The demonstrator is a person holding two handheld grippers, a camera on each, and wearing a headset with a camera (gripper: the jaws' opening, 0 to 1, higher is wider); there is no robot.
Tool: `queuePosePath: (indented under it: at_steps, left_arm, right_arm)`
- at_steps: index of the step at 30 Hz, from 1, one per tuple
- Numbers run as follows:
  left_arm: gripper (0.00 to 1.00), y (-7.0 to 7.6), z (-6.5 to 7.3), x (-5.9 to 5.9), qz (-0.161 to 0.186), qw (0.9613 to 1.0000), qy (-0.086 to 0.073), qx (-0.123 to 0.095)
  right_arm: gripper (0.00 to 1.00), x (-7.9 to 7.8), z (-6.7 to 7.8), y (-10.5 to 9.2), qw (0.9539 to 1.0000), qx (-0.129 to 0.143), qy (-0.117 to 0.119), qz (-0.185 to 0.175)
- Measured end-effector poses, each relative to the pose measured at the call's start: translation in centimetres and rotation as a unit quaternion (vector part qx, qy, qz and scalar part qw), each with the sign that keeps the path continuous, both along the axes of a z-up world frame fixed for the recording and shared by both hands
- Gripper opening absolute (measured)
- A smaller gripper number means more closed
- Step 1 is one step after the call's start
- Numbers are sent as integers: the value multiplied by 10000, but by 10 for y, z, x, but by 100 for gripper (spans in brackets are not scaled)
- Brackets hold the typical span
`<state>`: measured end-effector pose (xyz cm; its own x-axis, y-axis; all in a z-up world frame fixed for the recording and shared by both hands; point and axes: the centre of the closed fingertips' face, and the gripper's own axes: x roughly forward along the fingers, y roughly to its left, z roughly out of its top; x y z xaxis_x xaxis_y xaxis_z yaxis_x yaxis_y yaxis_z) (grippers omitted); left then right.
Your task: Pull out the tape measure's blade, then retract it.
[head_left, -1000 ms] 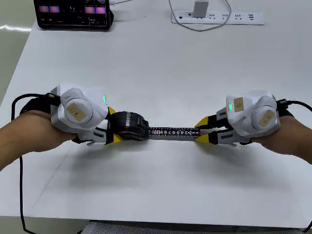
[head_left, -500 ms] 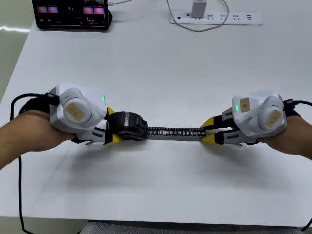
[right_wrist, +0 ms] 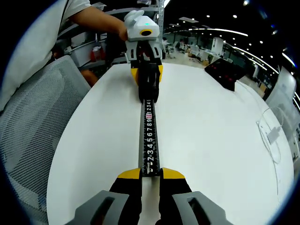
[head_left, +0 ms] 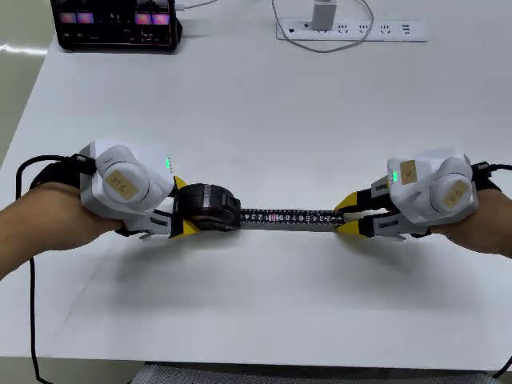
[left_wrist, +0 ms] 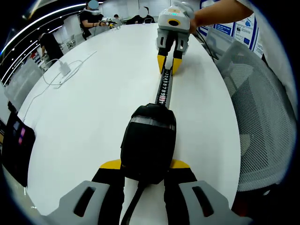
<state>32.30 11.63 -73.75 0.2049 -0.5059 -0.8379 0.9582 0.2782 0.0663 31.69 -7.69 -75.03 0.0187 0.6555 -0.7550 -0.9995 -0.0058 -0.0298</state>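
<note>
Black tape measure (head_left: pixel 208 207) sits on the white table (head_left: pixel 264 120), left of centre and near the front. Its blade (head_left: pixel 290 218) is out partway to the right, numbers up, low over the tabletop. Left gripper (head_left: pixel 186 206) jaws are clamped around the case. Right gripper (head_left: pixel 346 214) jaws are almost closed, pinching the blade's end. Power strip (head_left: pixel 352 30) and dark screen device (head_left: pixel 116 22) at far edge.

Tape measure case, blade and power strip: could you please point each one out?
tape measure case (head_left: pixel 209 206), head view, top of black housing
blade (right_wrist: pixel 149 142), right gripper view, numbered face at mid-length
power strip (head_left: pixel 394 30), head view, white socket face
</note>
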Motion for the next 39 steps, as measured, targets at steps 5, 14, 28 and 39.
queuePosePath:
  at_steps: [5, 14, 28, 39]
  left_arm:
    - [27, 0, 0, 0, -7, 10000, 0, -2]
    - [27, 0, 0, 0, 1, 10000, 10, 4]
    - [27, 0, -1, 0, -9, 10000, 20, 30]
    - [27, 0, 0, 0, -16, 10000, 20, 23]
  right_arm:
    - [9, -1, 1, -6, 10000, -34, 5, -32]
    - [9, -2, 1, -14, 9999, -87, 10, -78]
    - [9, -2, 2, -31, 9998, -151, 93, -88]
    - [9, -2, 2, -46, 9995, -270, 109, -105]
